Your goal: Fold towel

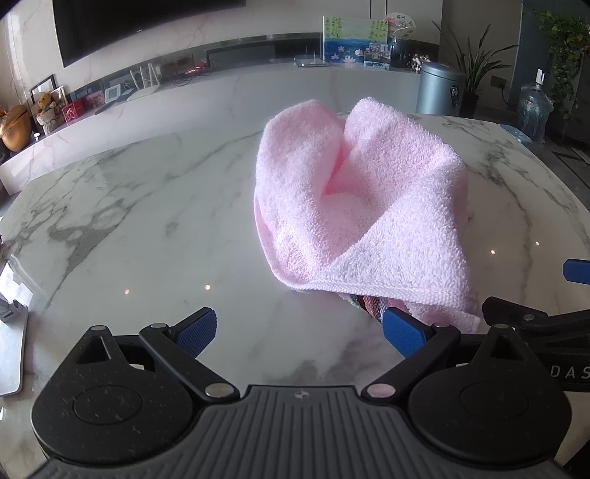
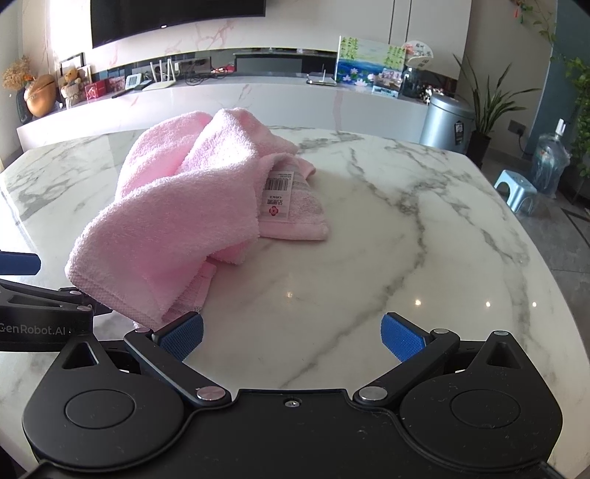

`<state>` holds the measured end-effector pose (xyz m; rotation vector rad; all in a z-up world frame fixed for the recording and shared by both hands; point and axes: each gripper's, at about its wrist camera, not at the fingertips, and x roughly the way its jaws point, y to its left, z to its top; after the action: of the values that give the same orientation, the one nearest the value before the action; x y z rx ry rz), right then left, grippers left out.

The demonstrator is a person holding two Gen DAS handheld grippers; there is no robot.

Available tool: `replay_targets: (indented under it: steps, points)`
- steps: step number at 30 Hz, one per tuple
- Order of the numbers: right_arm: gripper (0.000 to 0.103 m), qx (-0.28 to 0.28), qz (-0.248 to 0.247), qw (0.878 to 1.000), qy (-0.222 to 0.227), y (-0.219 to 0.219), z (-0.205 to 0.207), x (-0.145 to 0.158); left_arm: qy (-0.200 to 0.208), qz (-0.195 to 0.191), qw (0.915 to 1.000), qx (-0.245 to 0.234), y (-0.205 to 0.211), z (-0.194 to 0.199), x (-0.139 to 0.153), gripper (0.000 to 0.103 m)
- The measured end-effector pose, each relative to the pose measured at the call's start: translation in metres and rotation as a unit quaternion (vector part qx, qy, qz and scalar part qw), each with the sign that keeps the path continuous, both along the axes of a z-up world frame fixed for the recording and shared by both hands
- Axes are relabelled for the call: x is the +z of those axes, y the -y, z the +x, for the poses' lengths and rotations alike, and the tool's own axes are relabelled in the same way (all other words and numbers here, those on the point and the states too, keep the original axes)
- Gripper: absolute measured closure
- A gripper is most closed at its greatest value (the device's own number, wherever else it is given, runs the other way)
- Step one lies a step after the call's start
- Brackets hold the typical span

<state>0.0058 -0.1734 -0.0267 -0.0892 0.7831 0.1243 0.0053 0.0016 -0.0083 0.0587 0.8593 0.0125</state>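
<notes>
Starting with both the left gripper (image 1: 298,331) and right gripper (image 2: 291,337) released, spread the crumpled pink towel (image 1: 361,206) flat on the bench (image 1: 147,221) first.

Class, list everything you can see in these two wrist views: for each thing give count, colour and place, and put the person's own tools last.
towel: one, pink, crumpled on the near part of the table
label: one, white with barcode, on the towel's right side
table: one, white marble with grey veins, under everything
television: one, black, on the far wall
painting: one, blue and green, on the far counter
bin: one, silver-grey, beyond the table at right
stool: one, light blue, on the floor at right
water bottle: one, clear blue, floor far right
left gripper: one, black with blue pads, jaws open
right gripper: one, same colours, jaws open
</notes>
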Motion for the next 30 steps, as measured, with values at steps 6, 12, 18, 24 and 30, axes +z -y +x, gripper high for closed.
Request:
replay_targets:
  steps: [6, 12, 18, 24, 30]
  points:
    - [0.0, -0.004, 0.0, 1.0, -0.006, 0.005, 0.004, -0.003, -0.003, 0.006, 0.9999, -0.009, 0.002, 0.0, -0.002, 0.005]
    - [0.0, -0.012, 0.004, 1.0, -0.016, 0.015, 0.006, -0.005, -0.013, 0.01, 0.9997, -0.02, 0.004, 0.001, -0.004, 0.005]
    - [0.0, -0.014, 0.006, 1.0, -0.026, 0.025, 0.011, 0.002, -0.019, -0.001, 0.9988, -0.045, 0.008, -0.002, 0.008, 0.005]
    - [0.011, 0.008, 0.006, 0.999, -0.036, 0.036, 0.025, 0.018, -0.015, -0.021, 0.9954, -0.092, 0.016, -0.008, 0.028, 0.005]
    - [0.019, 0.07, -0.016, 0.996, -0.052, 0.04, 0.043, 0.024, -0.006, -0.007, 0.9927, -0.12, 0.03, 0.006, 0.039, 0.015]
